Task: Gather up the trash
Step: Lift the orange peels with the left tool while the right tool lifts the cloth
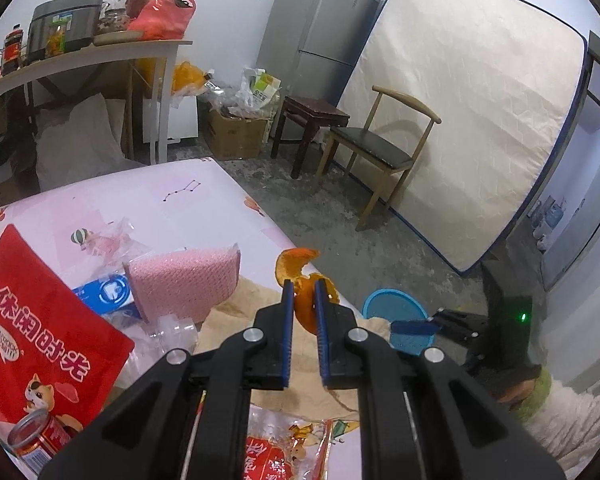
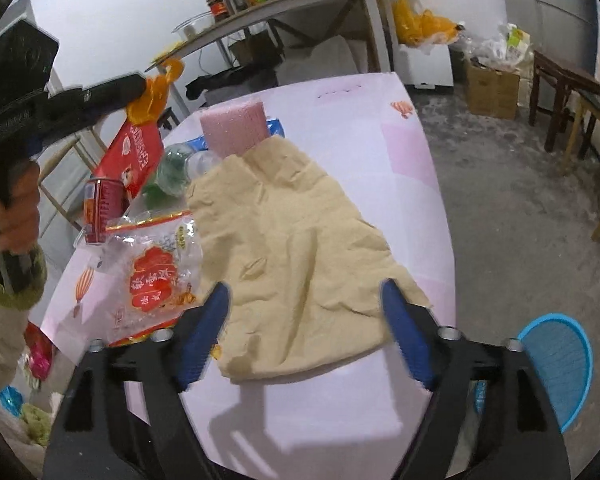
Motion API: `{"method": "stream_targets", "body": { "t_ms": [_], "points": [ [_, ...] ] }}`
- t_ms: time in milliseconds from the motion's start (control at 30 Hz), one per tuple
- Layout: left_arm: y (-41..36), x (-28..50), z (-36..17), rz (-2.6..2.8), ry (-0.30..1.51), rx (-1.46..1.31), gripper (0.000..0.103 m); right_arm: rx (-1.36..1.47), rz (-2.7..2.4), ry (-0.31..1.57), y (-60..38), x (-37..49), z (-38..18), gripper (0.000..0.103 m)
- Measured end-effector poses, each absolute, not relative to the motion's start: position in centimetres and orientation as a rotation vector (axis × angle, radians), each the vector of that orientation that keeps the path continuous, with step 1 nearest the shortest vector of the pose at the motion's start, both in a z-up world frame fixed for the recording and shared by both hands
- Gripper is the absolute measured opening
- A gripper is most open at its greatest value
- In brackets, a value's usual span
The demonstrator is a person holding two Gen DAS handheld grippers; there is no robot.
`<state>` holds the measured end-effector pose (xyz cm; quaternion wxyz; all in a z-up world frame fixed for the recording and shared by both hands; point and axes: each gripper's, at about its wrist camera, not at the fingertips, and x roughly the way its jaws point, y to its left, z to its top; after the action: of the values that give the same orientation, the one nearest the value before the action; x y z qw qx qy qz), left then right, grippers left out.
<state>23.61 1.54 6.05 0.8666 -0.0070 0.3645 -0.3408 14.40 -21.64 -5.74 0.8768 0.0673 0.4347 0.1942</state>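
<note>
My left gripper (image 1: 305,294) is shut on an orange peel (image 1: 296,268) and holds it above the pink table's (image 1: 204,208) right edge. The peel also shows in the right wrist view (image 2: 156,94), high at the left. My right gripper (image 2: 306,300) is open and empty over a beige cloth (image 2: 296,240). On the table lie a red snack bag (image 1: 32,320), a red can (image 2: 100,208), a clear wrapper with red print (image 2: 156,276), a pink sponge (image 1: 184,284) and a clear plastic bottle (image 2: 180,168).
A blue bin (image 2: 560,364) stands on the floor by the table's right side; it also shows in the left wrist view (image 1: 396,308). A wooden chair (image 1: 384,148), a dark stool (image 1: 312,120), a cardboard box (image 1: 236,136), a fridge and a mattress stand beyond.
</note>
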Motion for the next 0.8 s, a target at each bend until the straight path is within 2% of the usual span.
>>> {"method": "stream_targets", "body": {
  "t_ms": [200, 333, 433, 533, 600, 633, 700, 800],
  "points": [
    [2.0, 23.4, 5.2, -0.715, 0.775, -0.042, 0.009, 0.061, 0.349, 0.989, -19.5, 16.5, -7.9, 0.083],
    [2.4, 23.6, 4.5, -0.702, 0.793, -0.057, 0.009, -0.111, 0.301, 0.972, -16.7, 17.6, -8.5, 0.085],
    [2.6, 23.8, 4.2, -0.695, 0.798, -0.062, 0.010, -0.167, 0.292, 0.959, -15.9, 17.9, -8.6, 0.080],
    [2.7, 23.8, 4.1, -0.690, 0.797, -0.068, 0.009, -0.162, 0.279, 0.958, -16.3, 17.9, -8.3, 0.057],
    [2.5, 23.9, 4.1, -0.688, 0.799, -0.071, 0.009, -0.136, 0.268, 0.961, -17.1, 17.8, -8.2, 0.033],
    [2.4, 23.9, 4.0, -0.688, 0.799, -0.073, 0.009, -0.126, 0.263, 0.962, -17.4, 17.7, -8.3, 0.027],
    [2.0, 23.9, 4.0, -0.692, 0.799, -0.074, 0.009, -0.088, 0.252, 0.963, -18.4, 17.3, -8.2, 0.007],
    [0.7, 23.7, 4.3, -0.707, 0.799, -0.066, 0.009, -0.010, 0.244, 0.953, -20.2, 16.4, -8.0, 0.004]
  ]
}}
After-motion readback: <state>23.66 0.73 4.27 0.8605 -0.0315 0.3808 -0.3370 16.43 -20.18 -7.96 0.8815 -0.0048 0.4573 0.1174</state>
